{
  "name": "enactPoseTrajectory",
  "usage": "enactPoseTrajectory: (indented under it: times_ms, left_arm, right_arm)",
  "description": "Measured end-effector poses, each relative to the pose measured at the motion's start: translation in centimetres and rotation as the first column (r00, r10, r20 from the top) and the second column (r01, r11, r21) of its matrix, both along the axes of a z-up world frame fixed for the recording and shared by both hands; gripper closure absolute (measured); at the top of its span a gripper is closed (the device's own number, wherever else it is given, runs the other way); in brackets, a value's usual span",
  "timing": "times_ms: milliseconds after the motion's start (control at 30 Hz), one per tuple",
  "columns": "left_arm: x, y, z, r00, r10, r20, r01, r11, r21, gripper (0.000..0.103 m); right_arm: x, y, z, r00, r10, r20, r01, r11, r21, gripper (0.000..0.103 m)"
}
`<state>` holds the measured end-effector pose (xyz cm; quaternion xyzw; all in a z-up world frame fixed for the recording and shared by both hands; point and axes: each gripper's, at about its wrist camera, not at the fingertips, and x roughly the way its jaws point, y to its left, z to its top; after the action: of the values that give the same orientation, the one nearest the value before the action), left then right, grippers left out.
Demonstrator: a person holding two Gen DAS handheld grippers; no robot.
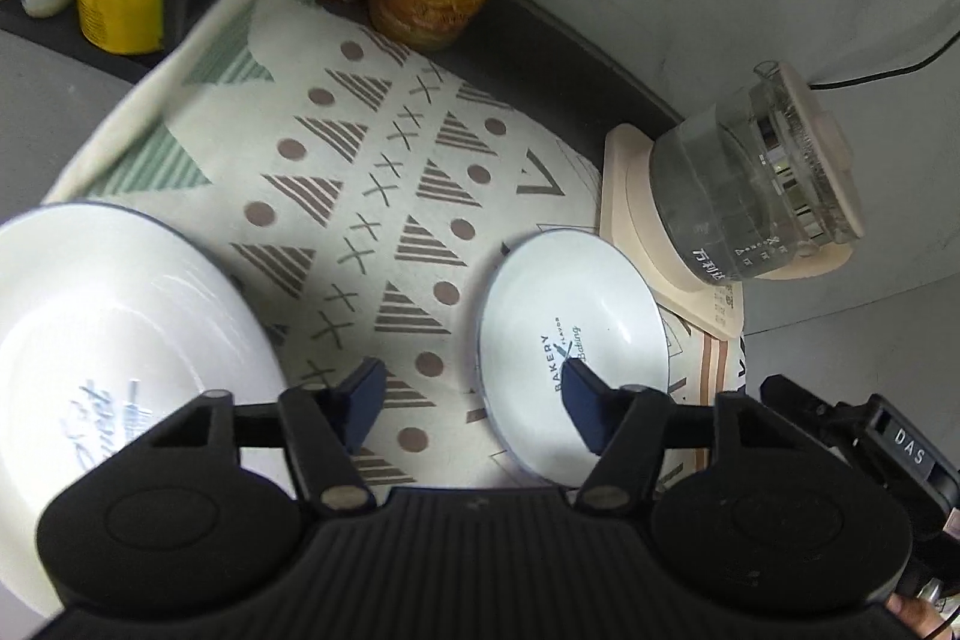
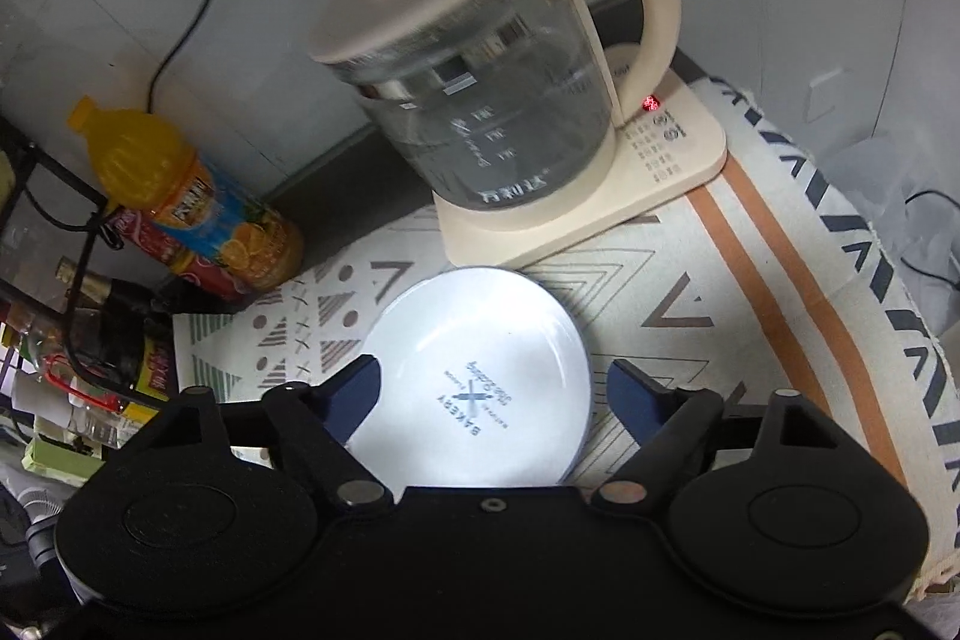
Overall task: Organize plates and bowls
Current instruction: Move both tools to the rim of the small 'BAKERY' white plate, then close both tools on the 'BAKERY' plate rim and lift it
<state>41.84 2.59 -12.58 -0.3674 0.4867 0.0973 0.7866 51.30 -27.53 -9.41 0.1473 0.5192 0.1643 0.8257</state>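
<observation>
Plates and bowls: two white pieces on a patterned cloth, well apart from each other.
Cloth [image 1: 384, 196]: covers the counter top; triangles, dots and crosses printed across it, an orange stripe and dark chevrons toward one edge.
Large plate [image 1: 114, 334]: white, dark rim line, blue script in its well; lies flat on the cloth at the left of the left wrist view, partly behind the gripper body.
Kettle [image 2: 486, 100]: glass body, cream lid and handle, standing on a cream base [image 2: 678, 160] with a small red light; the base sits on the cloth, just behind the small plate.
Small plate [image 2: 480, 376]: white, shallow, "BAKERY" print in the centre; flat on the cloth, its far rim close to the kettle base.
Bottles: an orange juice bottle [image 2: 198, 196] and a red bottle beside it, at the wall beyond the cloth's edge; more jars in a black wire rack further left.
Right gripper [image 2: 492, 388]: fingers spread, one either side of the small plate; whether the pads touch its rim I cannot tell, no grasp seen.
Left gripper [image 1: 474, 394]: fingers apart, nothing held; the right-side pad [image 1: 582, 400] overlaps the small plate's near rim, the other is over bare cloth.
Cables: black, hanging on the grey wall behind the kettle.
</observation>
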Motion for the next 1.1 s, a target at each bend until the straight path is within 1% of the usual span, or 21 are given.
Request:
enactPoseTrajectory:
  times_ms: [67,133,167,300,333,367,467,533,700,800,833,900,967,1100]
  left_arm:
    - [0.6,-0.4,-0.5,1.0,0.007,-0.006,-0.007,1.0,-0.013,0.047]
    - [1.3,-0.8,-1.1,1.0,0.005,-0.019,-0.006,0.999,-0.036,0.051]
    - [1.6,-1.1,-1.5,1.0,0.001,-0.028,-0.002,0.999,-0.042,0.055]
    - [2.5,-2.0,-3.0,0.998,-0.005,-0.057,0.001,0.998,-0.071,0.065]
    - [2.7,-2.1,-3.5,0.998,-0.004,-0.069,-0.001,0.997,-0.078,0.068]
    - [2.8,-2.3,-3.9,0.997,-0.004,-0.078,-0.002,0.997,-0.084,0.07]
    - [3.2,-2.5,-5.1,0.995,-0.001,-0.099,-0.009,0.995,-0.103,0.075]
    - [3.4,-2.5,-5.8,0.994,0.001,-0.114,-0.014,0.993,-0.114,0.078]
    - [3.7,-2.6,-6.8,0.993,0.016,-0.121,-0.034,0.988,-0.15,0.082]
    - [3.9,-2.8,-6.8,0.993,0.02,-0.117,-0.036,0.99,-0.134,0.083]
    - [3.9,-2.8,-6.9,0.993,0.025,-0.118,-0.04,0.99,-0.134,0.083]
    - [4.1,-2.8,-7.2,0.992,0.034,-0.119,-0.051,0.988,-0.143,0.083]
    - [4.2,-2.7,-7.4,0.992,0.034,-0.121,-0.051,0.989,-0.14,0.087]
    - [4.4,-2.5,-8.1,0.991,0.039,-0.13,-0.059,0.986,-0.153,0.088]
  right_arm:
    - [0.8,-0.4,-0.7,0.999,0.018,-0.028,-0.017,1.0,0.011,0.032]
    - [1.5,-0.7,-1.5,0.998,0.033,-0.057,-0.032,0.999,0.019,0.034]
    - [1.9,-0.8,-1.8,0.997,0.038,-0.07,-0.037,0.999,0.02,0.036]
    - [3.0,-1.4,-3.3,0.992,0.052,-0.112,-0.049,0.999,0.022,0.043]
    - [3.2,-1.5,-3.8,0.991,0.056,-0.124,-0.053,0.998,0.028,0.046]
    - [3.5,-1.6,-4.2,0.988,0.06,-0.139,-0.056,0.998,0.034,0.051]
    - [4.2,-2.0,-5.9,0.976,0.082,-0.204,-0.067,0.995,0.08,0.059]
    - [4.5,-2.2,-6.7,0.968,0.088,-0.234,-0.068,0.993,0.094,0.064]
    - [5.2,-2.4,-8.3,0.955,0.106,-0.277,-0.082,0.992,0.098,0.072]
    - [5.5,-2.3,-9.2,0.947,0.114,-0.3,-0.087,0.991,0.101,0.075]
    - [5.7,-2.3,-9.5,0.945,0.119,-0.305,-0.092,0.991,0.102,0.078]
    - [5.9,-2.1,-9.9,0.944,0.125,-0.306,-0.101,0.99,0.093,0.079]
    - [6.2,-2.0,-10.4,0.941,0.127,-0.312,-0.103,0.99,0.092,0.082]
    - [6.4,-1.8,-11.2,0.938,0.13,-0.321,-0.107,0.99,0.09,0.085]
